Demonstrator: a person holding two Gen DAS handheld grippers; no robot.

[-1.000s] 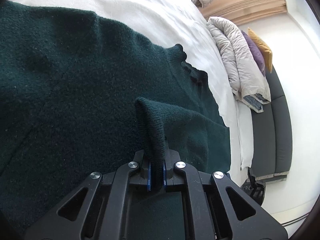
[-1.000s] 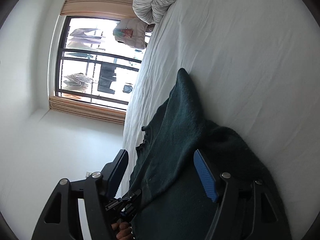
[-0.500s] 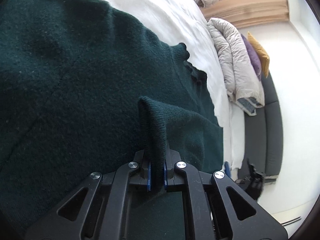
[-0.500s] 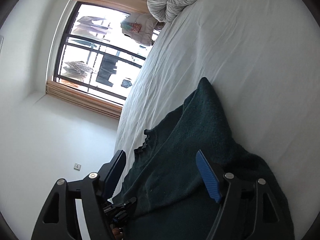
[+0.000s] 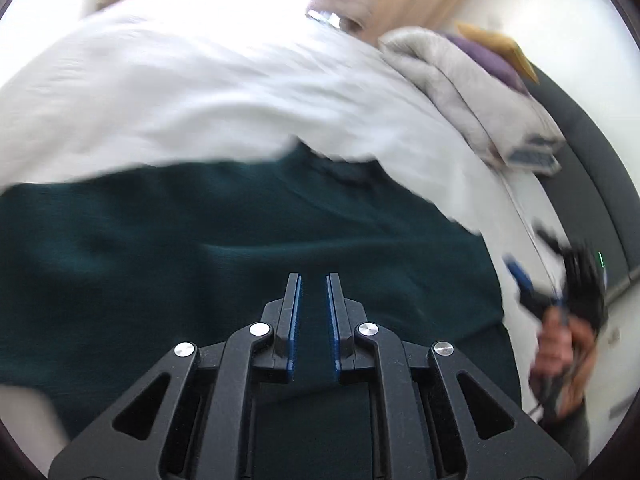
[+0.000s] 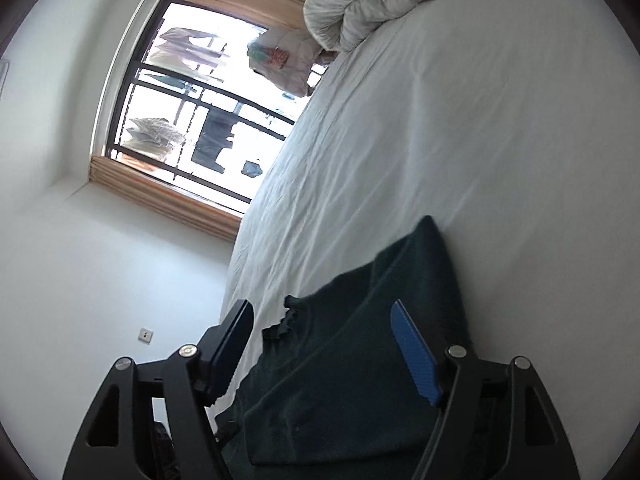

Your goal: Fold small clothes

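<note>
A dark green knit sweater (image 5: 240, 248) lies on the white bed sheet (image 5: 200, 92). My left gripper (image 5: 313, 280) hovers over the sweater, its jaws a small gap apart with nothing between them; the view is blurred. In the right wrist view the sweater (image 6: 360, 380) lies folded on the sheet (image 6: 460, 140), its frilled collar toward the bed edge. My right gripper (image 6: 320, 312) is wide open above it and empty. It also shows in the left wrist view (image 5: 532, 280), held by a hand at the right.
A folded grey duvet (image 5: 472, 92) with purple and yellow cushions lies at the bed's far end, also in the right wrist view (image 6: 380, 0). A dark sofa (image 5: 592, 184) runs along the right. A window with railing (image 6: 192, 112) is beyond the bed.
My left gripper has let go of the sweater fold, opened a little and pulled back and up. The right gripper stays open and has moved back slightly.
</note>
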